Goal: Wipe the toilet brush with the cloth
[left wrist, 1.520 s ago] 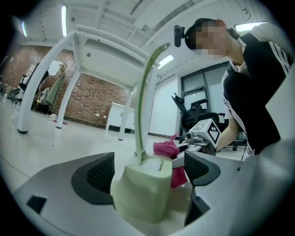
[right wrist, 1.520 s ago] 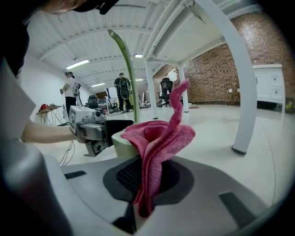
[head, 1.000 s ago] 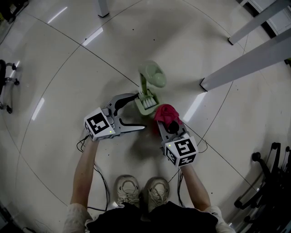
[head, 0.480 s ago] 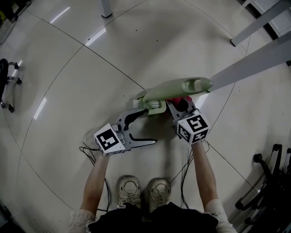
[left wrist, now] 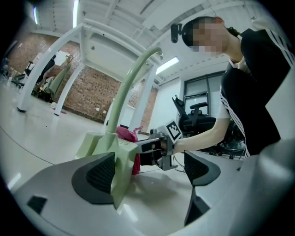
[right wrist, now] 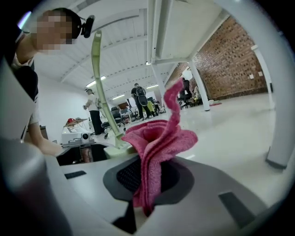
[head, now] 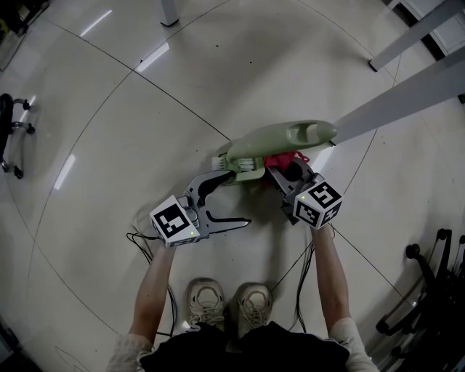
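The pale green toilet brush [head: 280, 138] stands on the floor with its white-bristled head [head: 242, 166] down and its long handle leaning toward me and right. My right gripper [head: 282, 168] is shut on a pink cloth [head: 283, 159], which presses against the brush just right of the head. In the right gripper view the cloth [right wrist: 154, 147] bunches between the jaws, with the handle [right wrist: 99, 78] behind. My left gripper [head: 227, 197] is open, its upper finger touching the brush head. In the left gripper view the brush [left wrist: 117, 152] leans on the left pad.
White frame legs [head: 407, 94] slant across the upper right, with another leg [head: 168, 11] at the top. A chair base [head: 11, 138] sits at the left edge and a black chair [head: 429, 290] at the lower right. Cables [head: 145, 236] trail by my shoes [head: 225, 305].
The brush handle has swung over to the right. My right gripper carried the cloth up against the brush beside its head. The left gripper shifted right, still open at the brush head.
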### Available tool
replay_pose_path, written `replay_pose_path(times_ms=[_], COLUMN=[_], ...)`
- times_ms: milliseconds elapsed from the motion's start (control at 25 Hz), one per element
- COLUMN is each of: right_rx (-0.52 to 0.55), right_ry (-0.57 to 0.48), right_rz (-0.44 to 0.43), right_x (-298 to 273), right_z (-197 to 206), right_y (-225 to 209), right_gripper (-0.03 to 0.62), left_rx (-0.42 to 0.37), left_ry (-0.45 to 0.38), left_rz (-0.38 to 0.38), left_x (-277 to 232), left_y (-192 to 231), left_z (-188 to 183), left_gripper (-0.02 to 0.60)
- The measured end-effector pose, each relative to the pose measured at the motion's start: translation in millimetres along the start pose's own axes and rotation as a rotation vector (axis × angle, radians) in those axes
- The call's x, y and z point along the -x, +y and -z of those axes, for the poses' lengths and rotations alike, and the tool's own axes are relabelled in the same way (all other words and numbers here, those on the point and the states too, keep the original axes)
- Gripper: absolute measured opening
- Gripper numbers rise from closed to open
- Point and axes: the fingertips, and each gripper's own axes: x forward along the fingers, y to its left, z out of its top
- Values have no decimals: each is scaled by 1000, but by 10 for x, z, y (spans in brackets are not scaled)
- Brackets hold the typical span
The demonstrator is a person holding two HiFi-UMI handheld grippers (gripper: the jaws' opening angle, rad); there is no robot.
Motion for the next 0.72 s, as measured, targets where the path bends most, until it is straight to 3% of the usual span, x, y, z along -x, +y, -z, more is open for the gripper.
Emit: replay_pose_path(times_ms=[200, 360, 560, 720], right_rx=[-63, -93, -27, 36], right_ry=[-3, 22, -18, -55], right_rz=[22, -47, 38, 32], right_x=[272, 343, 381, 159], right_z=[266, 422, 370, 308], right_y=[252, 530, 731, 1116], right_gripper=[31, 32, 32, 31], left_rx=[3, -2, 17, 45], left_ry=[9, 16, -6, -71], left_rz=[-12, -11, -49, -124], left_x=[-5, -8, 106, 401], left_y=[12, 18, 10, 80], left_z=[35, 42, 3, -94], left_gripper=[453, 453, 453, 453])
